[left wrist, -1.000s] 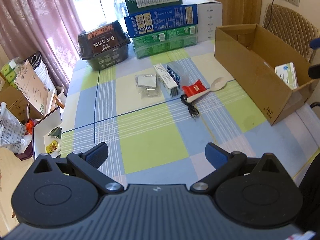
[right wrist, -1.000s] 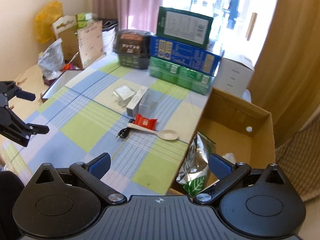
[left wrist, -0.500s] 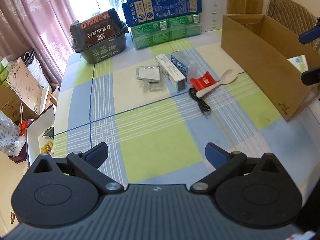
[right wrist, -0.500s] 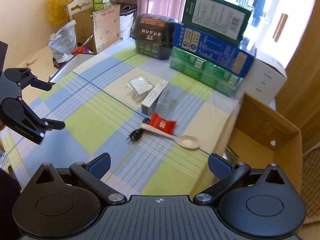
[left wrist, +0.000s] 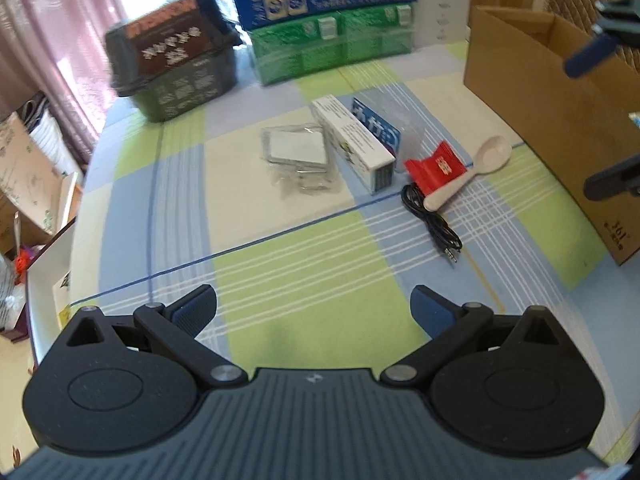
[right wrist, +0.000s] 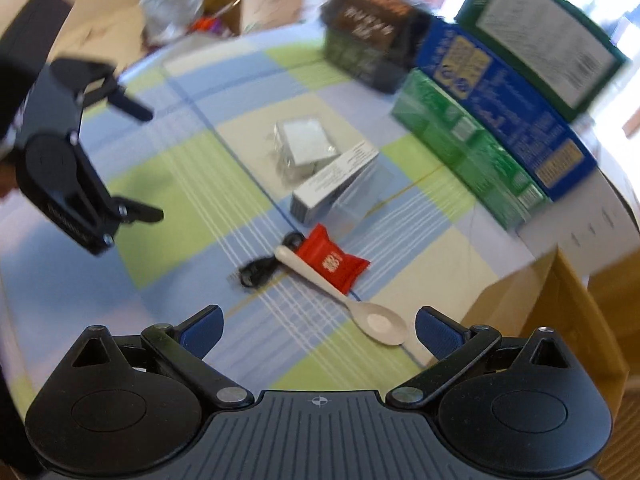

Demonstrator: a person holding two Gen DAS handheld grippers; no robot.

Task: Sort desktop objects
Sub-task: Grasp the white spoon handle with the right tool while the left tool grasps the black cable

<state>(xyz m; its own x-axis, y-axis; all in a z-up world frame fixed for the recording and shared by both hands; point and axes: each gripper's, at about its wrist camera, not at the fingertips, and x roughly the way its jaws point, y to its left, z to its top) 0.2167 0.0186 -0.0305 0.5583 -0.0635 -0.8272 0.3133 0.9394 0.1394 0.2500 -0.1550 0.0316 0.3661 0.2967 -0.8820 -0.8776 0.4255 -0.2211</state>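
On the checked tablecloth lie a white spoon (left wrist: 472, 174) (right wrist: 352, 302), a red packet (left wrist: 434, 168) (right wrist: 332, 262), a black cable (left wrist: 432, 224) (right wrist: 260, 272), a white carton (left wrist: 352, 144) (right wrist: 336, 182), a blue carton (left wrist: 376, 126) and a clear plastic pack (left wrist: 298, 152) (right wrist: 304, 146). My left gripper (left wrist: 314, 308) is open and empty above the near part of the table; it also shows in the right wrist view (right wrist: 150, 162). My right gripper (right wrist: 318, 330) is open and empty, just short of the spoon's bowl; its fingers (left wrist: 592, 56) show at the right edge of the left wrist view.
An open cardboard box (left wrist: 560, 116) (right wrist: 568, 320) stands at the table's right side. Stacked blue and green cartons (left wrist: 328, 24) (right wrist: 492, 120) and a dark food container (left wrist: 176, 68) (right wrist: 372, 48) line the far edge. A pink curtain and clutter lie left of the table.
Both grippers have moved in toward the cluster of objects. The right gripper swung left off the cardboard box and now hangs low by the spoon. Both stay open.
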